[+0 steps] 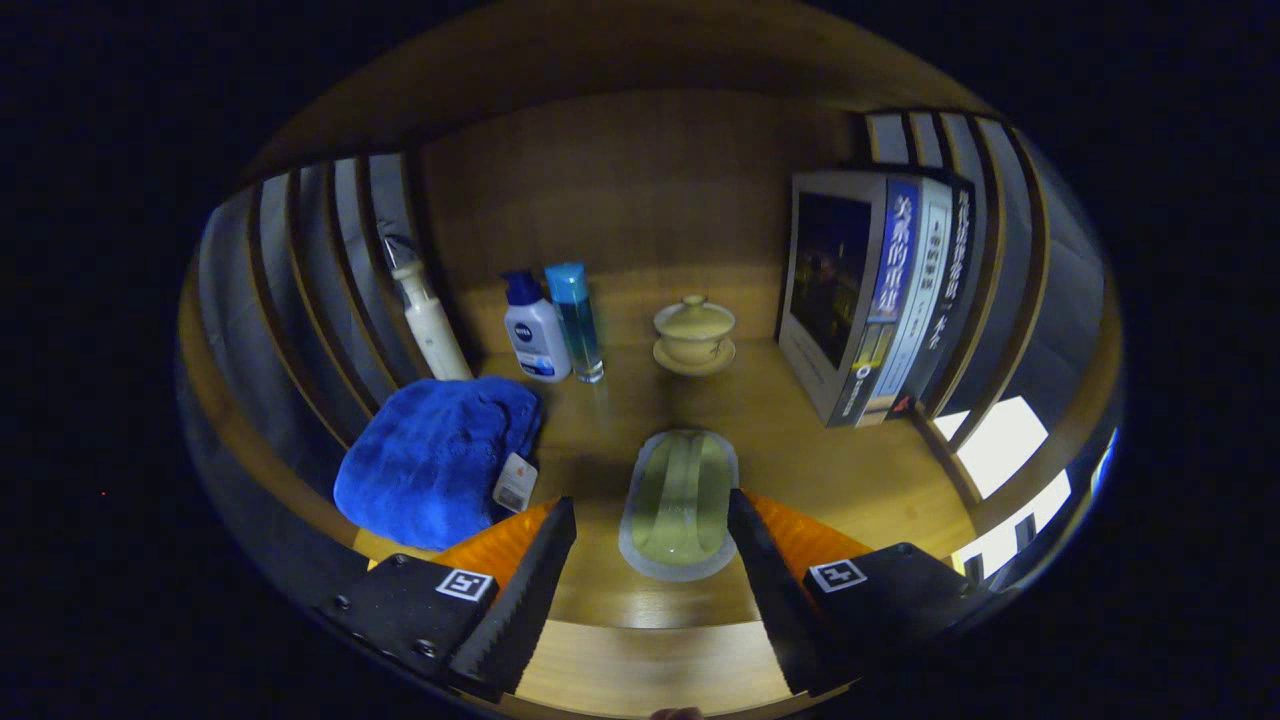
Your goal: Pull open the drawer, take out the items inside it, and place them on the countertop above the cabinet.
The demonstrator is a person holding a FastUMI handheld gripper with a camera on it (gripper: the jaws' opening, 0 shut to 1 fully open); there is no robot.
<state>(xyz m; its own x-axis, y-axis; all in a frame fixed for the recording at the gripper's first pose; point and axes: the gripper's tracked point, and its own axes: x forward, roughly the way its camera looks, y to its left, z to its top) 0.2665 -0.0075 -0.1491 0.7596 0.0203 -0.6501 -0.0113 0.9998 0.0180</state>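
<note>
Gripper view: the gripper [652, 545] is spread wide and grasps nothing, its fingers standing either side of a pale green oblong item [680, 503] that lies flat on the wooden countertop [860, 470], apparently already set down there. The item's long axis runs straight ahead along the fingers, its near end between the tips and its far end just beyond them, with clear wood showing between it and each finger. Beyond it stand a lidded cup [694, 335], two bottles [553, 325], a blue cloth [440, 460] and books [880, 300]; the drawer lies outside this view, so the next reach is judged to go down and back.
</note>
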